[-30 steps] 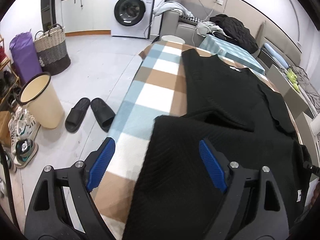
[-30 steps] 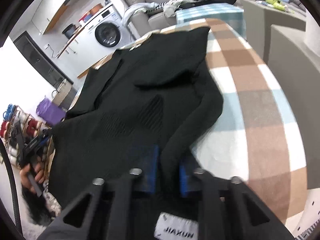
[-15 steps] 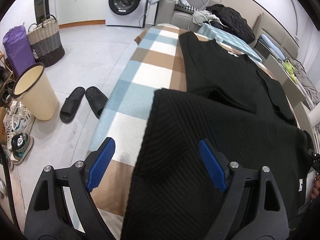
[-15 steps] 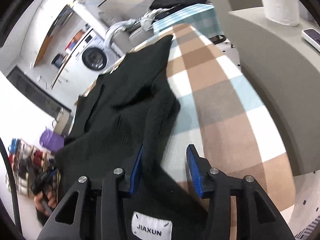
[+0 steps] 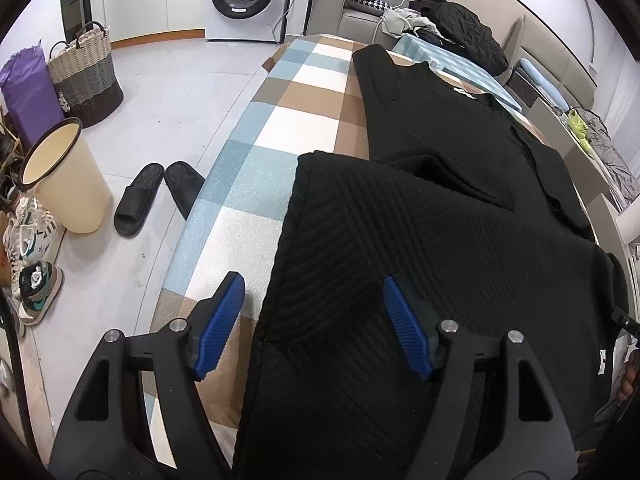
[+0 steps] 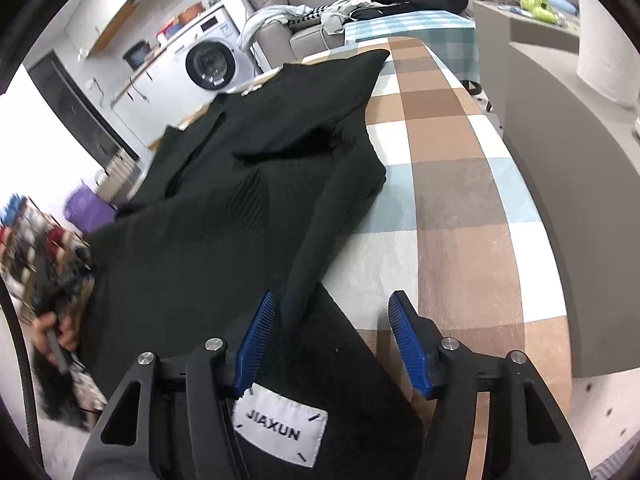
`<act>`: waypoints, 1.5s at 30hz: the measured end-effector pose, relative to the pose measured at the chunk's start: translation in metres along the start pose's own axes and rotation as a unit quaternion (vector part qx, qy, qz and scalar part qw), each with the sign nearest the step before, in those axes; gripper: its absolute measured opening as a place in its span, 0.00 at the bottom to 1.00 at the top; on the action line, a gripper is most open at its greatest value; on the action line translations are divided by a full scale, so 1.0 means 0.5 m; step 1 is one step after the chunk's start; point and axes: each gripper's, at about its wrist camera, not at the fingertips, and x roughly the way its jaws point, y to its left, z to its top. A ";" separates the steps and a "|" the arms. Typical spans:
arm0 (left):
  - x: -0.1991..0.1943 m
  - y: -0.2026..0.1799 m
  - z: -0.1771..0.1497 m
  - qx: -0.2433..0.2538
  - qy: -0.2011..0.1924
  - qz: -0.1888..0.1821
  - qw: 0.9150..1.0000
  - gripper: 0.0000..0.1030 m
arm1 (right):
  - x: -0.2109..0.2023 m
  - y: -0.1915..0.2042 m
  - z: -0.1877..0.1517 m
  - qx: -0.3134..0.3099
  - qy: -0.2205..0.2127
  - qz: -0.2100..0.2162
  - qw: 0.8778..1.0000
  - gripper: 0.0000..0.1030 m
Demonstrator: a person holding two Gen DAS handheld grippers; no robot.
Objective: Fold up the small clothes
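From my left wrist camera: the black knit garment (image 5: 420,240) lies spread along the checked blanket (image 5: 260,184) that covers the table, its near part doubled over the far part so that a folded edge crosses the cloth about midway. I judge the fold to be partly made: one lengthwise turn is in place, while a sleeve or flap beyond it sits loose and the piece is far from a compact packet. My left gripper (image 5: 312,320) hangs low over the near end of the garment, tilted forward and down, its blue pads wide apart with the cloth's left edge running between them; nothing is pinched. On the floor to the left stand a cream bin (image 5: 60,176) and a pair of black slippers (image 5: 156,196).

From my right wrist camera: the same garment runs away from me across the blanket, with a narrow strip of it, probably a sleeve, trailing toward my right gripper (image 6: 332,328). Those pads are also spread, the strip lying against the left one and bare blanket under the right. A white label (image 6: 280,428) reading JIAXUN shows at the hem beneath the gripper. Smoothing and at least one further fold look to be left.
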 end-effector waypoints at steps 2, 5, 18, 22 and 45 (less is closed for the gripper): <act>0.005 -0.004 0.002 0.002 0.003 -0.004 1.000 0.62 | 0.009 0.004 0.001 -0.005 0.000 -0.008 1.000 0.59; 0.004 -0.004 0.001 0.003 0.003 0.000 1.000 0.61 | -0.003 -0.033 0.014 0.052 -0.037 -0.039 0.997 0.59; -0.008 -0.002 -0.002 0.001 -0.014 -0.019 1.000 0.06 | 0.017 0.000 0.006 0.008 -0.023 0.032 0.999 0.14; -0.055 0.000 -0.007 -0.002 -0.058 -0.043 0.997 0.03 | -0.024 0.010 -0.002 -0.007 -0.091 0.057 0.994 0.05; -0.280 0.034 -0.030 -0.027 -0.181 -0.098 0.978 0.02 | -0.218 -0.039 -0.036 0.057 -0.258 0.182 0.947 0.04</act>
